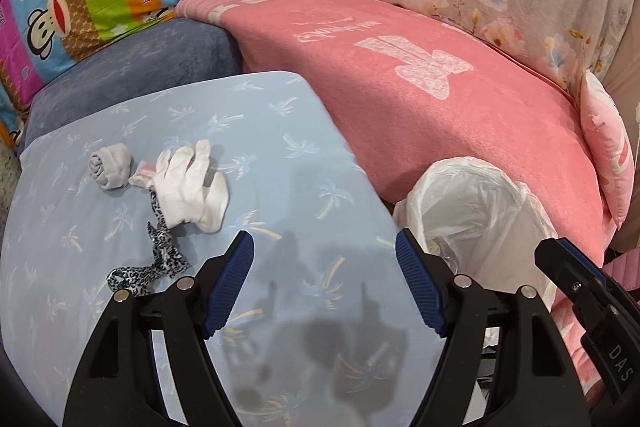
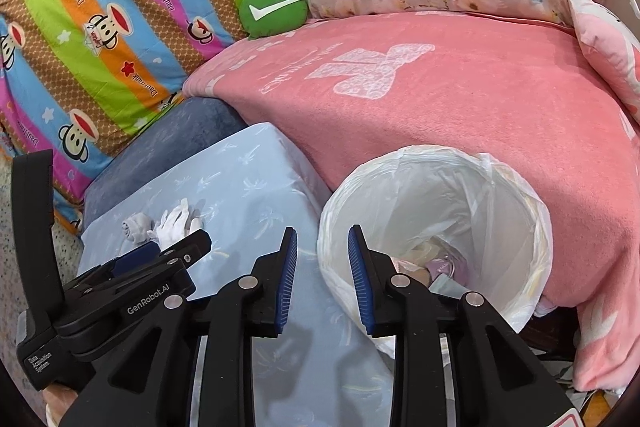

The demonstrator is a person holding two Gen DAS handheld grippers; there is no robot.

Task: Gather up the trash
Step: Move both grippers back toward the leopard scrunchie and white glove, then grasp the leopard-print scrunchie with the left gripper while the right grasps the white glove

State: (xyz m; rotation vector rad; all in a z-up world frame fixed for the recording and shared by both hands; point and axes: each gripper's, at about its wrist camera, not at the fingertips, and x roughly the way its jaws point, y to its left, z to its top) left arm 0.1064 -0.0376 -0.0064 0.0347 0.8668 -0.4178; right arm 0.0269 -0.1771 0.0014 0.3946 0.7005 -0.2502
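Blue-padded left claw (image 1: 325, 281) gapes wide and empty; ahead and to its left on the pale blue surface (image 1: 280, 131) lies the white glove (image 1: 188, 183), fingers pointing away, long axis running from the claw outward. Right claw (image 2: 322, 281), partly open and empty, hovers at the lined bin (image 2: 436, 187), so the left claw is nearer.

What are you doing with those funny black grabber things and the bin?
A person is tidying up with a gripper in each hand. The left gripper is open and empty above the light blue cushion, where a white glove, a rolled grey sock and a leopard-print strip lie. The right gripper is open too, holding nothing, at the rim of the bin with the white bag. Some bits are already at the bottom of that bin.
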